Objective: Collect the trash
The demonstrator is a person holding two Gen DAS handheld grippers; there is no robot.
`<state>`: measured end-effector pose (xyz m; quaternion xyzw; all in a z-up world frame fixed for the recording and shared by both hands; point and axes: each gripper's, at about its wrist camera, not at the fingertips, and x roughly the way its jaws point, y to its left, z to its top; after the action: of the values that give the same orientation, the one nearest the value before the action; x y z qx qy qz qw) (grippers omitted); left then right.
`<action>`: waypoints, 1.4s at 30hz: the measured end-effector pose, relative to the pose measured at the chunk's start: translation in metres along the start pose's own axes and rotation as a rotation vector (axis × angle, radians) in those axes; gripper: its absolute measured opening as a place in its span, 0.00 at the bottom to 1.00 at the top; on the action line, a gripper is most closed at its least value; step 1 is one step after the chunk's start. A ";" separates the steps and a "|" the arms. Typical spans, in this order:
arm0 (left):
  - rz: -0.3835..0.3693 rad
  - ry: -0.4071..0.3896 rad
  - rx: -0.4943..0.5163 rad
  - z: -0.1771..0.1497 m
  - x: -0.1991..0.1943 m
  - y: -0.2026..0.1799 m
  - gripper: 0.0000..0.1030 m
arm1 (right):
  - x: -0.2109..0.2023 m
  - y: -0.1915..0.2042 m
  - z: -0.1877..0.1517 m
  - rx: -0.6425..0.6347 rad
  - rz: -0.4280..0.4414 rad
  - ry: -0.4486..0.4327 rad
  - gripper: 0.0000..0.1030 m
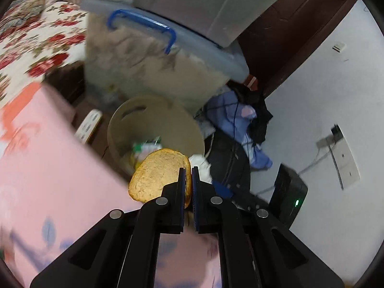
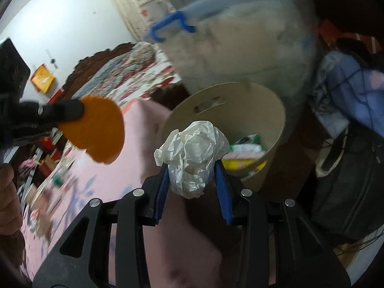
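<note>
My left gripper (image 1: 188,170) is shut on the edge of a round piece of orange peel (image 1: 158,172), whose pale inner side faces this camera. It hangs just in front of a beige round bin (image 1: 120,120) that holds wrappers. In the right wrist view the same peel (image 2: 96,129) shows its orange side, pinched by the left gripper (image 2: 60,112) over the pink table. My right gripper (image 2: 192,165) is shut on a crumpled white paper ball (image 2: 194,151), both blue pads pressing its sides, near the rim of the bin (image 2: 240,88).
A pink tablecloth (image 1: 48,168) covers the table beside the bin. Clear storage boxes with a blue handle (image 1: 144,24) stand behind the bin. Blue clothes (image 1: 230,110) and a black bag (image 2: 348,192) lie to its right. A black box with a green light (image 1: 290,192) stands by the wall.
</note>
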<state>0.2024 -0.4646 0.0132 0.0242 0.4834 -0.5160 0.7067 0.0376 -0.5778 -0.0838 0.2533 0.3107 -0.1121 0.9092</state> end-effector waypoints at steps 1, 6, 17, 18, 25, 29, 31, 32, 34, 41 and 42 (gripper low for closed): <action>0.014 -0.011 -0.007 0.010 0.011 0.001 0.11 | 0.008 -0.006 0.007 0.012 -0.003 0.011 0.46; 0.093 -0.045 -0.082 0.024 0.036 0.018 0.52 | 0.018 -0.023 0.020 0.084 -0.010 -0.018 0.64; 0.325 -0.095 0.067 -0.100 -0.050 0.017 0.54 | -0.042 0.033 -0.061 0.158 0.139 -0.042 0.64; 0.350 -0.094 0.071 -0.116 -0.057 0.019 0.54 | -0.045 0.041 -0.070 0.156 0.132 -0.039 0.64; 0.467 -0.126 0.014 -0.190 -0.111 0.032 0.59 | -0.049 0.089 -0.109 0.153 0.145 0.019 0.65; 0.522 -0.149 -0.037 -0.219 -0.140 0.042 0.60 | -0.056 0.112 -0.118 0.125 0.166 0.033 0.66; 0.548 -0.154 -0.071 -0.235 -0.153 0.048 0.60 | -0.061 0.126 -0.123 0.106 0.170 0.037 0.69; 0.552 -0.156 -0.083 -0.239 -0.158 0.050 0.60 | -0.063 0.132 -0.125 0.099 0.173 0.040 0.70; 0.558 -0.166 -0.116 -0.253 -0.170 0.055 0.60 | -0.068 0.142 -0.130 0.085 0.181 0.044 0.70; 0.595 -0.214 -0.148 -0.280 -0.200 0.059 0.61 | -0.075 0.178 -0.143 0.045 0.191 0.071 0.71; 0.595 -0.222 -0.153 -0.283 -0.204 0.060 0.61 | -0.076 0.181 -0.145 0.040 0.191 0.073 0.71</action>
<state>0.0613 -0.1417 -0.0205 0.0551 0.4124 -0.2484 0.8748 -0.0299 -0.3437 -0.0643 0.3036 0.3161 -0.0219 0.8986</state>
